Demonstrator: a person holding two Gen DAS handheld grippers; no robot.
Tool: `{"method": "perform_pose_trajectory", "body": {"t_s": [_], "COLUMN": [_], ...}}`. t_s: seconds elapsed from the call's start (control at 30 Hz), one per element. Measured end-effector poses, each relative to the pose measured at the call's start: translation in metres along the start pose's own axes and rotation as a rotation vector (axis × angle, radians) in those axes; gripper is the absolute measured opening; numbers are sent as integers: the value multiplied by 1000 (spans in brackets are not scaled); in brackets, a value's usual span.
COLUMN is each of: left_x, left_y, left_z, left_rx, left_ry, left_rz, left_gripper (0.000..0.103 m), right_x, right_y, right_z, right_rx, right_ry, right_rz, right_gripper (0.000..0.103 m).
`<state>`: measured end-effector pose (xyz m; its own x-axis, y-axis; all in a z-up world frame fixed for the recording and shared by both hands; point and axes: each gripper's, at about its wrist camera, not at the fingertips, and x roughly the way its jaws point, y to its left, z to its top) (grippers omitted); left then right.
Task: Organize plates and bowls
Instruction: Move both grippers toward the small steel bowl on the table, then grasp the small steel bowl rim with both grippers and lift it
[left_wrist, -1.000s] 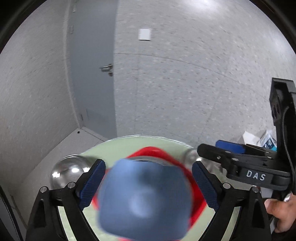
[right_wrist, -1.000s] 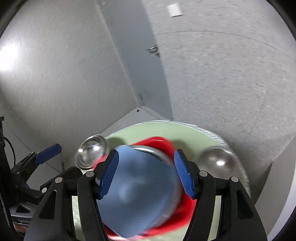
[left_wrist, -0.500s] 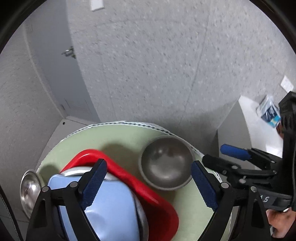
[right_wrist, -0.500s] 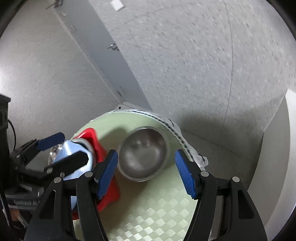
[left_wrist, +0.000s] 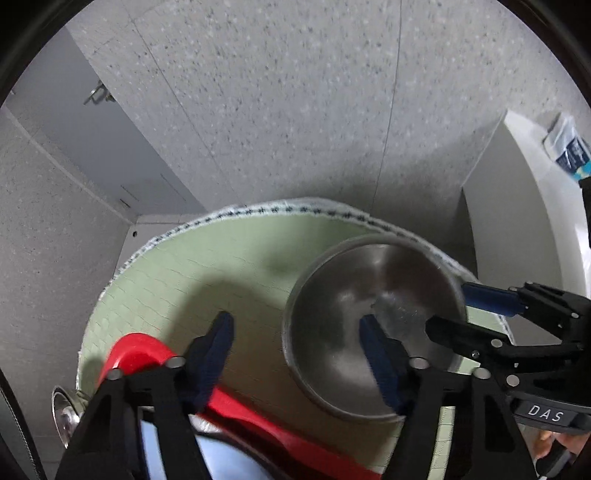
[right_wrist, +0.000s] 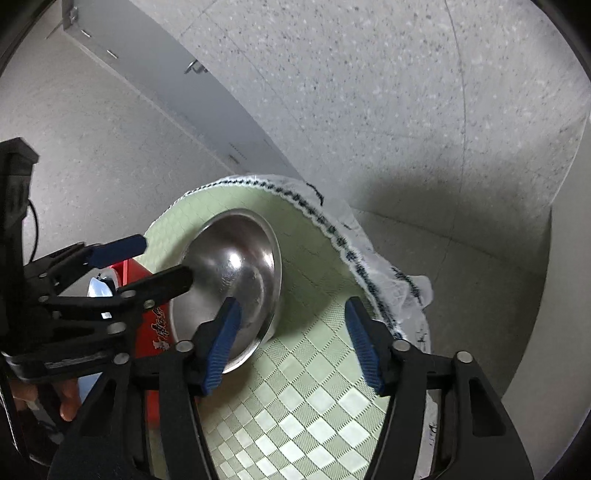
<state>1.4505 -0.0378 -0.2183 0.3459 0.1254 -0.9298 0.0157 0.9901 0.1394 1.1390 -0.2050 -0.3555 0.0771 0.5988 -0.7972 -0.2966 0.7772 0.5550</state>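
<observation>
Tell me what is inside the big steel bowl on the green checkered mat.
The big steel bowl holds no objects: only bare, shiny metal shows. The left gripper has one blue pad hanging over the bowl's interior, hiding a strip of it, and the near wall is partly covered too.

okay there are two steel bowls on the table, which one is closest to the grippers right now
The large steel bowl on the right of the green table mat: both open grippers, left gripper and right gripper, flank it. The small steel bowl sits off at the mat's far left edge.
</observation>
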Motion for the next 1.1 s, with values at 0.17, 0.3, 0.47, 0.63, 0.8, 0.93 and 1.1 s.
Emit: {"method": "perform_pose_trajectory", "body": {"t_s": [0.17, 0.3, 0.47, 0.63, 0.8, 0.93, 1.1], "left_x": [22, 35, 30, 2, -33, -67, -112], "left_y": [-8, -13, -12, -15, -4, 21, 77], "left_z": [10, 9, 10, 9, -7, -37, -91], "left_rx": [25, 33, 3, -5, 2, 13, -3], "left_ry": [24, 33, -10, -112, -212, -289, -350], "left_rz": [21, 9, -47, -100, -162, -214, -262], "left_gripper": [50, 23, 16, 15, 15, 15, 15], "right_x": [11, 12, 1, -29, -67, -97, -112], "right_y": [1, 3, 7, 18, 44, 79, 143], "right_z": [0, -1, -5, -7, -10, -19, -34], "right_rx": [10, 16, 17, 15, -6, -18, -59], "right_ry": [31, 35, 1, -70, -164, -237, -292], "right_rz": [54, 66, 44, 21, -25, -50, -83], "right_gripper": [31, 18, 18, 18, 18, 18, 18]}}
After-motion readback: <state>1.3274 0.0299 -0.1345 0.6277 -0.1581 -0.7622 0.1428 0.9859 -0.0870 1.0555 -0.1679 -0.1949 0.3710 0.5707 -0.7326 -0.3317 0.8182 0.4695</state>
